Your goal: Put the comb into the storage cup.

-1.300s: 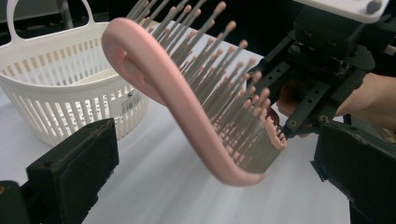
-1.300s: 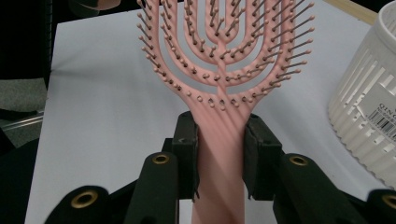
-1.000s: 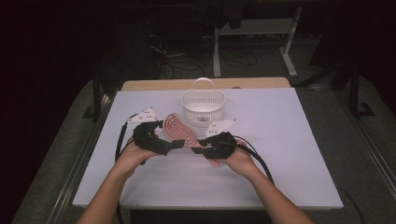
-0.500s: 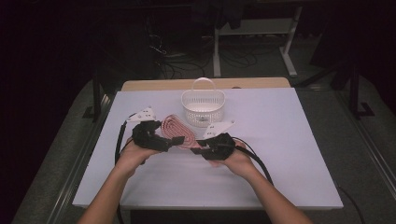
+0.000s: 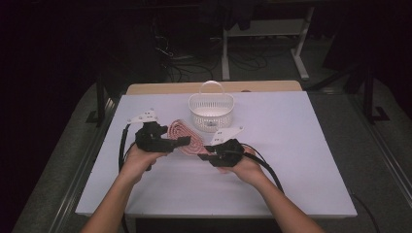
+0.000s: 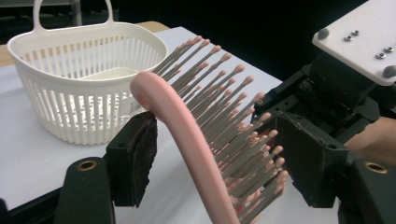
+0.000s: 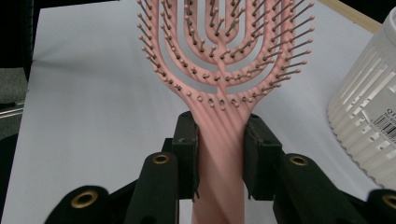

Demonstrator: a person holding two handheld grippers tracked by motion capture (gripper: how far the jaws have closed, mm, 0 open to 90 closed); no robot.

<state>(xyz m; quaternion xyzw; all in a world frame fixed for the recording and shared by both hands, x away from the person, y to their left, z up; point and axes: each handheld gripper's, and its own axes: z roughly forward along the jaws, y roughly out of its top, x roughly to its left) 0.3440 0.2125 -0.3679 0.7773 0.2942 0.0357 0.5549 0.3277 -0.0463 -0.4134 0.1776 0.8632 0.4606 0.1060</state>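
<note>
A pink paddle hairbrush (image 5: 187,138) is held just above the white table, in front of a white slotted basket (image 5: 211,109). My right gripper (image 5: 206,149) is shut on the brush's handle (image 7: 219,154), and the bristled head (image 7: 219,70) points away from it. My left gripper (image 5: 182,141) stands open with its jaws on either side of the brush head (image 6: 187,126). One pad is by the pink back and the other is by the bristle tips. The basket (image 6: 70,93) has a handle and looks empty.
The white table top (image 5: 301,145) has free room to the right, to the left and in front of the hands. The basket (image 7: 369,116) stands close beyond the brush. A wooden edge (image 5: 170,88) runs along the table's far side. Black cables (image 5: 265,162) trail from both grippers.
The brush has tilted a little flatter, and my left gripper has edged right, with its jaws further around the brush head. The right gripper keeps its hold on the handle.
</note>
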